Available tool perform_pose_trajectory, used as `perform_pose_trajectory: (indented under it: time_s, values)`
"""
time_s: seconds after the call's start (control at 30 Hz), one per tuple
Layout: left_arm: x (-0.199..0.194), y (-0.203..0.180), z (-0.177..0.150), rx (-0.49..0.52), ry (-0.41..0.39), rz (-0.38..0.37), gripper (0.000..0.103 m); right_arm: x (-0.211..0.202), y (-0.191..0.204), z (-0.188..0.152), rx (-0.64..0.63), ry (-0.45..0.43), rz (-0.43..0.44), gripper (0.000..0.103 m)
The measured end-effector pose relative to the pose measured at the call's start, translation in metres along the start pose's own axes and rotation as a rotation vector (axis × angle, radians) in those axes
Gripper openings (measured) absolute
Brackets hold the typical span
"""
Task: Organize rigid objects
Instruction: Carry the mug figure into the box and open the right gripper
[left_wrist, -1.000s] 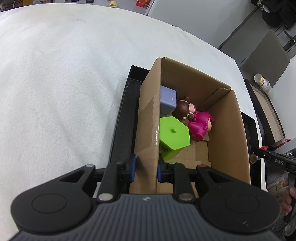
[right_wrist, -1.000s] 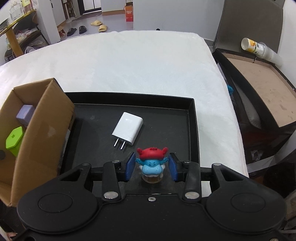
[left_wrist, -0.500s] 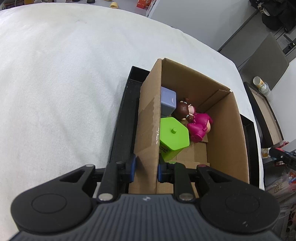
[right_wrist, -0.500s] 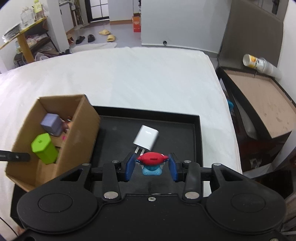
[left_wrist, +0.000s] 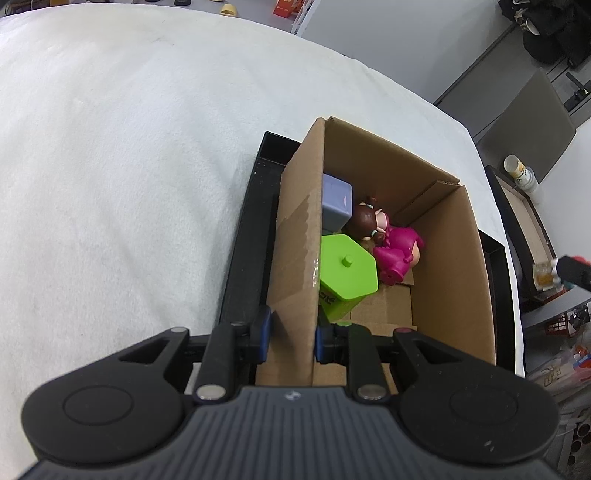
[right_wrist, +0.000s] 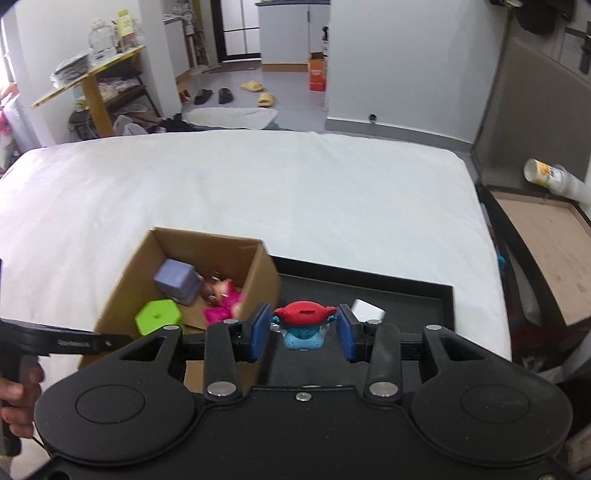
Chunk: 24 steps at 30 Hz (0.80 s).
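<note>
**Operator:** Figurine (right_wrist: 303, 326) first: the red-capped blue toy sits between my right gripper (right_wrist: 302, 332) pads, low centre of the right wrist frame. The jaws stand partly closed with the toy clamped between them. From this view it hangs clear of the black tray (right_wrist: 406, 295), where only the white charger (right_wrist: 369, 314) is left, just right of the toy.

**Partner:** And the box?

**Operator:** Cardboard box (right_wrist: 258, 284) is at lower left of that frame, open, with the purple cube (right_wrist: 175, 280), green hexagon block (right_wrist: 159, 315) and pink doll (right_wrist: 221, 299) inside. So I judge I'm mid-carry: toy lifted, not yet over the opening.

**Partner:** What does the left view give you?

**Operator:** Left gripper (left_wrist: 291, 332) sits at the bottom centre, jaws nearly together and pinching the box's near wall (left_wrist: 295, 258), one pad outside, one inside. It's steadying the box. Same three toys lie against the left and far side; bare cardboard floor (left_wrist: 380, 306) shows toward the right. At the far right edge I can just see the other gripper's tip with the toy's base, well apart from the box.

**Partner:** Next move?

**Operator:** I'd say swing the right hand leftward over the opening, lower above that bare patch, then spread the jaws. The left hand should hold the wall firm meanwhile. The charger comes after.
</note>
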<state>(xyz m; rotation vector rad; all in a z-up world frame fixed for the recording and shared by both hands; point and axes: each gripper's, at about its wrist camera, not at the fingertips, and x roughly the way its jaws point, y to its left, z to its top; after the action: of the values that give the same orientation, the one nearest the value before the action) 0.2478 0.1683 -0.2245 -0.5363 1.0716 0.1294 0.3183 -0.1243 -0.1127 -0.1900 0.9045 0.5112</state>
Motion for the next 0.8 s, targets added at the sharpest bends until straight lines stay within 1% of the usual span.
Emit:
perform_pose_trajectory:
  time_s: [0.37,0.8]
  values:
    - [-0.001,0.0,0.0,-0.002,0.0,-0.005,0.022,0.006,0.044,0.013,-0.048,-0.009,0.074,0.039]
    - [0.0,-0.001,-0.001,0.006,0.001,-0.007,0.022,0.026,0.08,0.011,-0.095,0.033,0.132,0.039]
